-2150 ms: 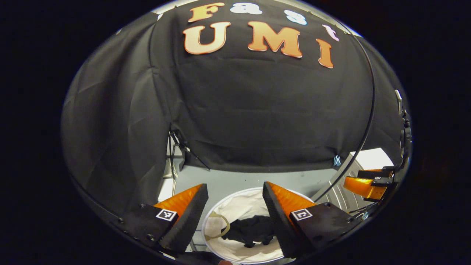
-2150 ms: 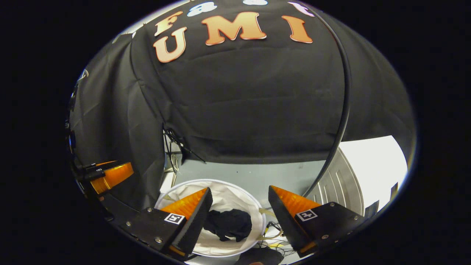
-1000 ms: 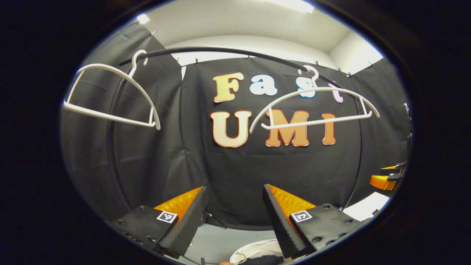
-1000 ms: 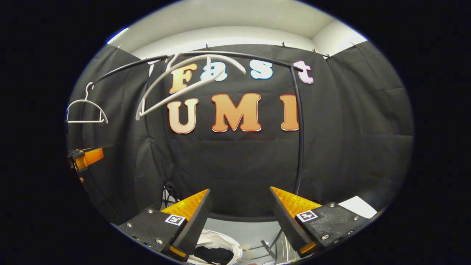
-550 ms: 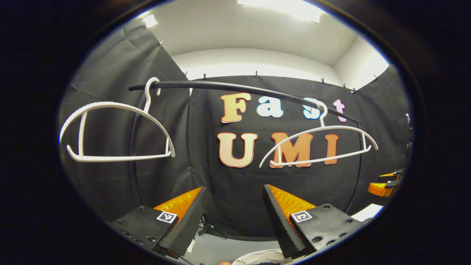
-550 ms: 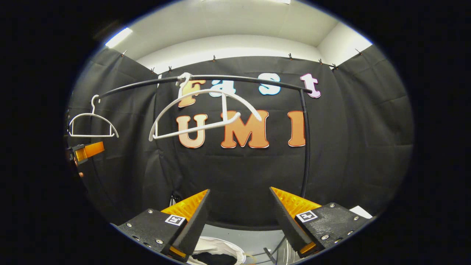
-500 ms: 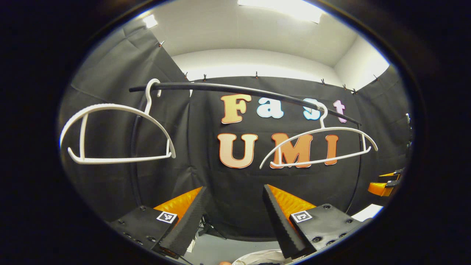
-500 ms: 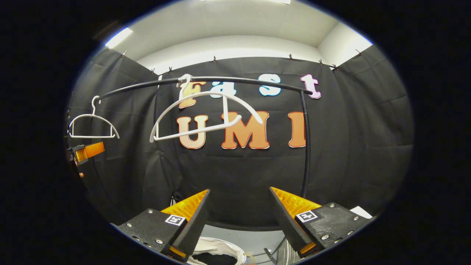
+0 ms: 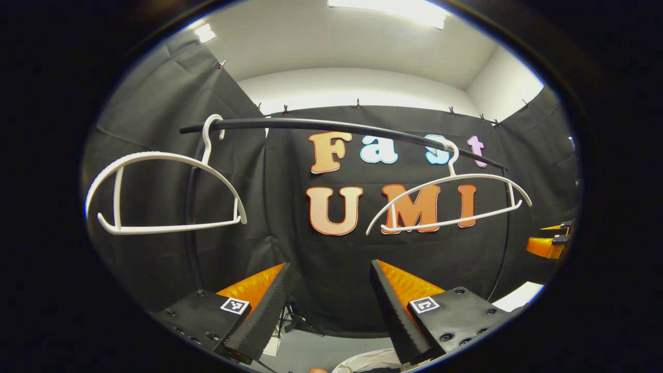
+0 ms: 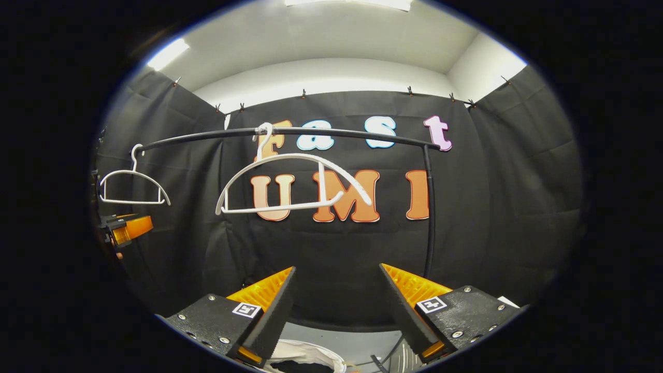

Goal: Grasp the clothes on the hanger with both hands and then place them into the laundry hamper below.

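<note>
Hanging bare: two white plastic hangers on the black curved rail, the left white hanger and the right white hanger both without any garment
Left gripper: fingers spread wide, nothing between them, raised toward the rail
Right gripper: fingers likewise parted and holding nothing, pointed at the nearer hanger
Clothes: a dark garment shows as a sliver inside the round white fabric laundry hamper at the bottom edge of the right gripper view, below and between the fingers
Progress: judged from empty hangers and cloth in the hamper, the grasp and the drop look done; nothing appears left on the rail to take down
Left gripper view adds: the hamper's pale rim at the lower edge, its contents too cropped to tell, and the right gripper far off at the right margin
Right gripper view adds: the rail's upright post, and the left gripper at the left margin
</note>
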The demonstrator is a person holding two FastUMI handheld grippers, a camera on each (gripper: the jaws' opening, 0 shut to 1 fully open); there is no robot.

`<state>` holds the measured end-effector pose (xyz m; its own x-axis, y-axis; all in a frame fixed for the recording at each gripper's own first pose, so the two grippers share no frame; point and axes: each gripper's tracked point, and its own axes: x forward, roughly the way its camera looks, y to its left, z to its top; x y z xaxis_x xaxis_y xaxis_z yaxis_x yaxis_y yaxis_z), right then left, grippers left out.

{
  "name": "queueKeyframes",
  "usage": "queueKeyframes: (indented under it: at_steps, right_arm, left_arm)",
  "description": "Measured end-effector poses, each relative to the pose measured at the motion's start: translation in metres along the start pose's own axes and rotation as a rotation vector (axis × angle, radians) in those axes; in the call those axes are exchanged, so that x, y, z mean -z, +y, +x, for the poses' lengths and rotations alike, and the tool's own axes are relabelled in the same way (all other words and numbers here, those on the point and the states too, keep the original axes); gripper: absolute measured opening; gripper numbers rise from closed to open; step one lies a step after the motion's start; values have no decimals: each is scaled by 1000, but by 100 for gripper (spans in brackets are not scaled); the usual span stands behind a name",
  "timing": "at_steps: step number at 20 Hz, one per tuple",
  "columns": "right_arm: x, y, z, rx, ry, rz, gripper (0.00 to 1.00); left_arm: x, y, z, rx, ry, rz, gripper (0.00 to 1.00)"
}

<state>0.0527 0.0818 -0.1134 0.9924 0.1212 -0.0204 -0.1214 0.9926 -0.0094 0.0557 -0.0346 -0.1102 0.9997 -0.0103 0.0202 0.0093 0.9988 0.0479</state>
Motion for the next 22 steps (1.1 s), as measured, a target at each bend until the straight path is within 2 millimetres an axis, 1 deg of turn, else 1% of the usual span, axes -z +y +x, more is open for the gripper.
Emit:
queueKeyframes:
  at_steps: [4,5,6,9,12,14,15,16,19,22]
  right_arm:
    - [-3,-5,1,8,-12,0,100]
    - [-3,-7,1,10,-11,-2,100]
    - [-2,-8,2,11,-9,-3,100]
    - [-4,-9,0,8,-8,0,100]
    - [-9,-9,0,8,-16,6,100]
    - [-12,-8,0,10,-25,1,100]
    - [-13,-7,0,6,-27,0,93]
    - [-13,-5,-1,1,-29,-1,100]
    - [-15,-4,-3,-8,-34,1,100]
    - [-13,-2,-2,-14,-30,-7,100]
  left_arm:
    - [-10,-3,-3,5,-14,9,93]
    - [-11,-4,-3,7,-15,11,96]
    - [-11,-5,-3,9,-16,12,93]
    - [-12,-7,-1,12,-17,11,94]
    - [-10,-14,0,32,-6,12,94]
    - [-13,-14,-1,31,-12,23,94]
    - [-15,-14,-2,31,-16,26,94]
    - [-15,-16,-3,35,-15,31,94]
    - [-16,-15,-4,35,-14,39,93]
    - [-18,-16,-3,33,-15,33,94]
